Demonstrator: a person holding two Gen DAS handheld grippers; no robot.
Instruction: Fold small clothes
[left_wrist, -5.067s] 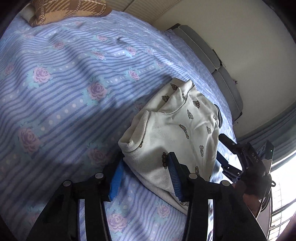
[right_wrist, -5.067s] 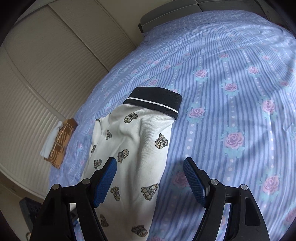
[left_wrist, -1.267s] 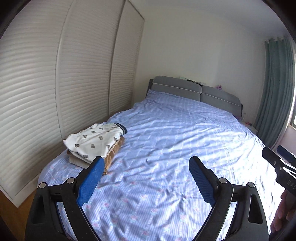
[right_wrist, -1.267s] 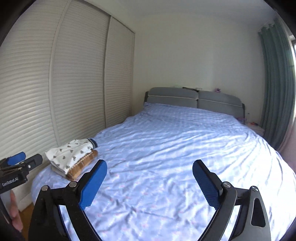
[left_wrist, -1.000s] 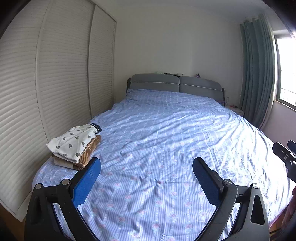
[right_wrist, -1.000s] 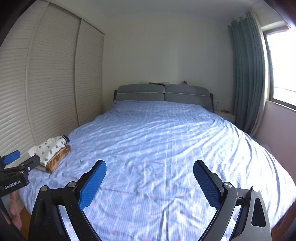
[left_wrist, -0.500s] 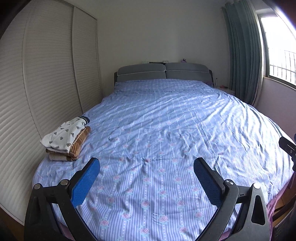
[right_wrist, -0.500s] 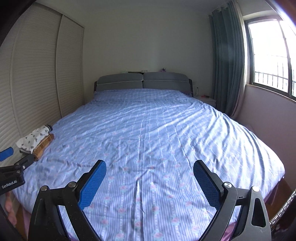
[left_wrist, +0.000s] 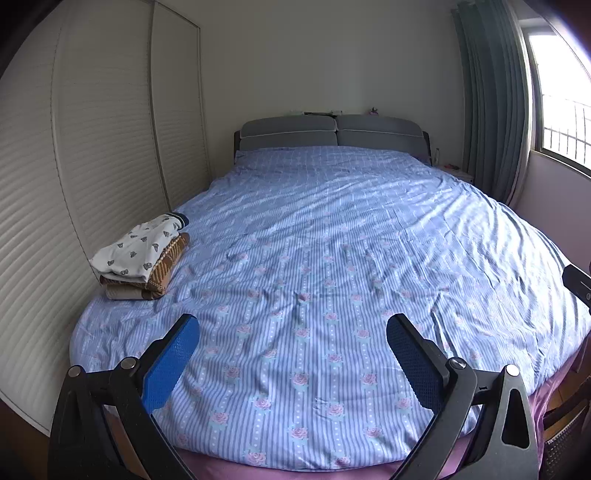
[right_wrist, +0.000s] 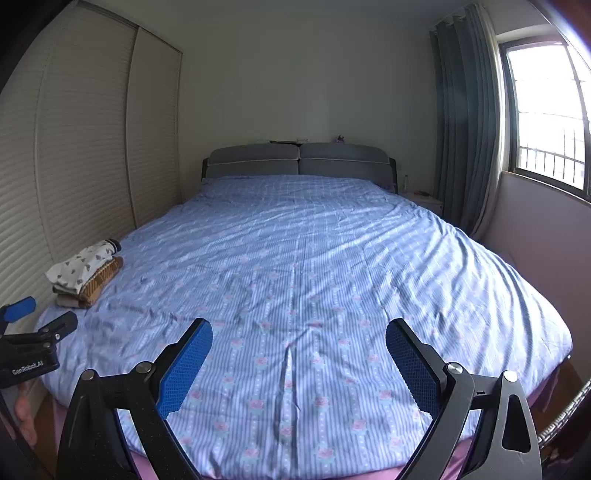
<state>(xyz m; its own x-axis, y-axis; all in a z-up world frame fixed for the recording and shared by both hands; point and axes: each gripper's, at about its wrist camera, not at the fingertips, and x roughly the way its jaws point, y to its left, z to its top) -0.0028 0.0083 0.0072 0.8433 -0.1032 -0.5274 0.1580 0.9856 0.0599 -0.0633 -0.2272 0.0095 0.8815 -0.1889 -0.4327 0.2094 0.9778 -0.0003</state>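
White lettering "GenRobot.AI" stands on the left claw (right_wrist: 38, 317) housing.

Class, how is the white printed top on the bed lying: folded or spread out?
Folded. The white top lies as a compact bundle, topmost on a small pile of clothes near the bed's edge.

The left tool (left_wrist: 291, 347) hangs over the foot of the bed (left_wrist: 332, 240), its blue pads (left_wrist: 170, 365) spread wide with nothing between them. A white printed shirt (left_wrist: 138, 247) lies folded on top of a brown plaid piece (left_wrist: 168, 264), stacked near the bed's left edge beside the slatted wardrobe (left_wrist: 92, 147). The grey headboard (left_wrist: 332, 131) stands at the far end, curtains (left_wrist: 491, 96) right.
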